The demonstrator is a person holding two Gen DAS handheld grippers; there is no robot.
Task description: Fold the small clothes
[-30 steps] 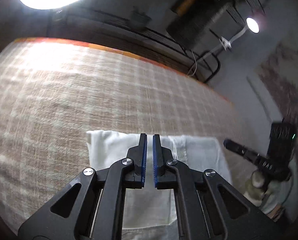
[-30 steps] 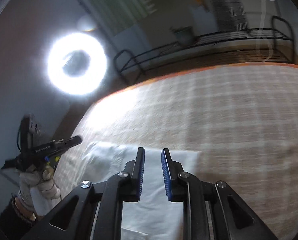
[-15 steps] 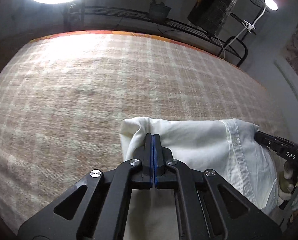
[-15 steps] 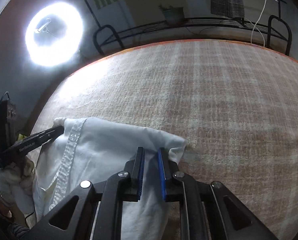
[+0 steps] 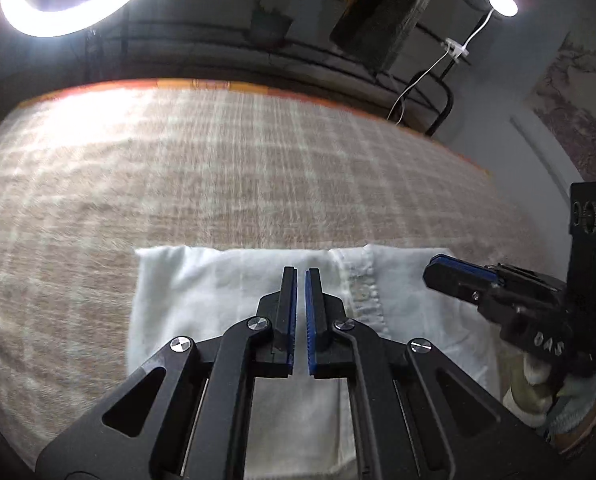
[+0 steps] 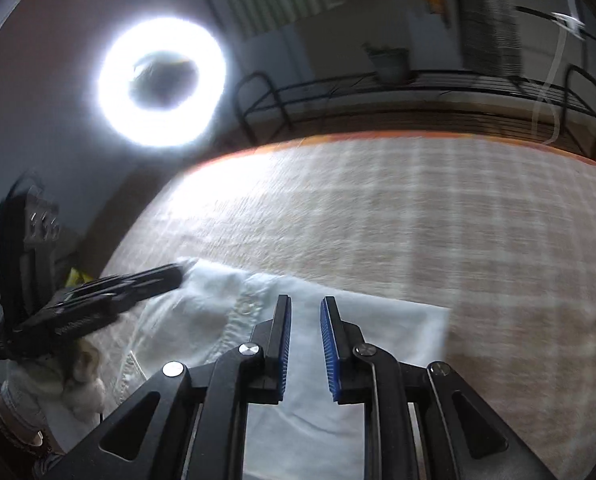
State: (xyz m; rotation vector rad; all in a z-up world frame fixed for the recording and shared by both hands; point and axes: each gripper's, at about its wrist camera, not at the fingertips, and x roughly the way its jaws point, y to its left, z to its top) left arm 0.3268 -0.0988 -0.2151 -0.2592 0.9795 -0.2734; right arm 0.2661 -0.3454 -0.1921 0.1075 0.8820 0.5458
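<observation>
A white garment (image 5: 202,292) lies flat and folded on the plaid bedcover (image 5: 218,168), with a buttoned seam (image 5: 358,280) running down it. My left gripper (image 5: 301,270) hovers over its far edge, jaws a narrow gap apart, nothing between them. My right gripper (image 5: 438,266) comes in from the right over the garment's right part. In the right wrist view the right gripper (image 6: 304,298) is above the garment (image 6: 378,320); its jaws are opening and empty. The left gripper (image 6: 178,270) points at the garment's far left corner.
A gloved hand (image 5: 538,392) holds the right gripper; another gloved hand (image 6: 58,392) holds the left. A ring light (image 6: 162,80) glares beyond the bed. A black metal rack (image 6: 418,84) runs behind the orange far edge. Bare bedcover stretches beyond and to the right of the garment.
Half a second ago both grippers were shut on raised edges of the garment. Both have let go, their jaws have parted, and the garment lies flat.
</observation>
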